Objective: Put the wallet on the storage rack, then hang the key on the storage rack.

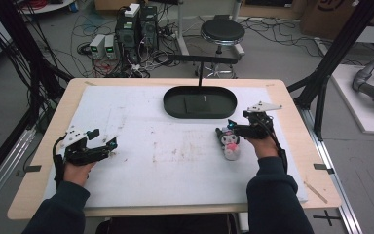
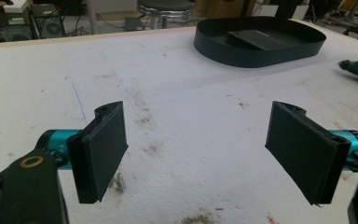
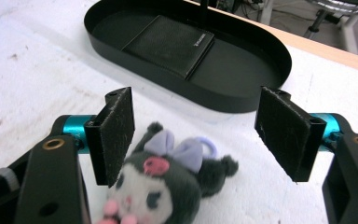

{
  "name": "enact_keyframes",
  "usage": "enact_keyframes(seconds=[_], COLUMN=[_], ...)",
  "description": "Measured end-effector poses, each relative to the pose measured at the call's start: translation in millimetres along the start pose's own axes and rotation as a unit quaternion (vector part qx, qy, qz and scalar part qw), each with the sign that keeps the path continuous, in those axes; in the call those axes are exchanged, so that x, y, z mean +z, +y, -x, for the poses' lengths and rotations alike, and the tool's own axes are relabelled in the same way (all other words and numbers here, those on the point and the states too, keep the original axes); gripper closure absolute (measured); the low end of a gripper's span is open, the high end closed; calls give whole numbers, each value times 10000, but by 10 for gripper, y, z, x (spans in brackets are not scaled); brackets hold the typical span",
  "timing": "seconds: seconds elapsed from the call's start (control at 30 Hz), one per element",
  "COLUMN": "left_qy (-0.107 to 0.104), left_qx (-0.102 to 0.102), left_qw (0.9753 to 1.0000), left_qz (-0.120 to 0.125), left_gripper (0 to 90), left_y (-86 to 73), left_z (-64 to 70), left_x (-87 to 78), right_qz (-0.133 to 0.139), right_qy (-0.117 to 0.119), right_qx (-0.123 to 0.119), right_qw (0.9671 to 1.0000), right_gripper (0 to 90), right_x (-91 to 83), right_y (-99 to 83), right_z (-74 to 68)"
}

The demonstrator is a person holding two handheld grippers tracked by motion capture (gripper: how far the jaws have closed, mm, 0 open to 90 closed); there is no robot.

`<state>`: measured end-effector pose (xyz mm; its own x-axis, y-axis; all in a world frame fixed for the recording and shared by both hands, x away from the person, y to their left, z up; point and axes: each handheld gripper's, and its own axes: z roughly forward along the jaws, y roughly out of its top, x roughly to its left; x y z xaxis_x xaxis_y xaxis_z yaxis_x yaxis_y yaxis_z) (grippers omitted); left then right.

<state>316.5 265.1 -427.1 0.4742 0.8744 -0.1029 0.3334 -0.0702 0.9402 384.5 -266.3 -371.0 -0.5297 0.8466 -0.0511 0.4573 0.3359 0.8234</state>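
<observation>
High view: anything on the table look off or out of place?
Nothing stands out. The plush toy lies on the stained white mat beside the open right gripper; a wallet lies flat in the black tray.

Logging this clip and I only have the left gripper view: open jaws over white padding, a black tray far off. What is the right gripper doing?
Observer: The right gripper is open, jaws either side of a small plush toy lying on the pad.
Operator: Is it gripping the toy?
Observer: Not yet; the right-hand pad stands apart from the plush.
Operator: Anything in the tray?
Observer: A flat black wallet-like piece lies in the tray.
</observation>
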Motion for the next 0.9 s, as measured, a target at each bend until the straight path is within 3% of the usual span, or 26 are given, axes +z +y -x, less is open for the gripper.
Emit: enact_keyframes(seconds=[0.2, 0.33, 0.53, 0.73, 0.9], left_qy=[2, -9, -24, -31, 7], left_qx=[16, 24, -4, 92, 90], left_qw=[10000, 10000, 10000, 10000, 10000], left_qz=[19, 21, 43, 6, -16], left_gripper=[200, 200, 200, 203, 207], left_y=[3, 5, 18, 26, 16], left_z=[20, 11, 20, 40, 58], left_x=[1, 0, 23, 31, 2], right_qz=[-58, 9, -217, -446, -639], right_qy=[-125, -218, -316, -161, -8], right_qx=[-242, -169, -200, 32, -49], right_qw=[9996, 9996, 9991, 9989, 9979], right_gripper=[253, 234, 232, 227, 218], right_x=[-64, -108, -113, -40, 49], right_y=[-129, -221, -298, -364, -369], right_z=[-132, -219, -300, -312, -438])
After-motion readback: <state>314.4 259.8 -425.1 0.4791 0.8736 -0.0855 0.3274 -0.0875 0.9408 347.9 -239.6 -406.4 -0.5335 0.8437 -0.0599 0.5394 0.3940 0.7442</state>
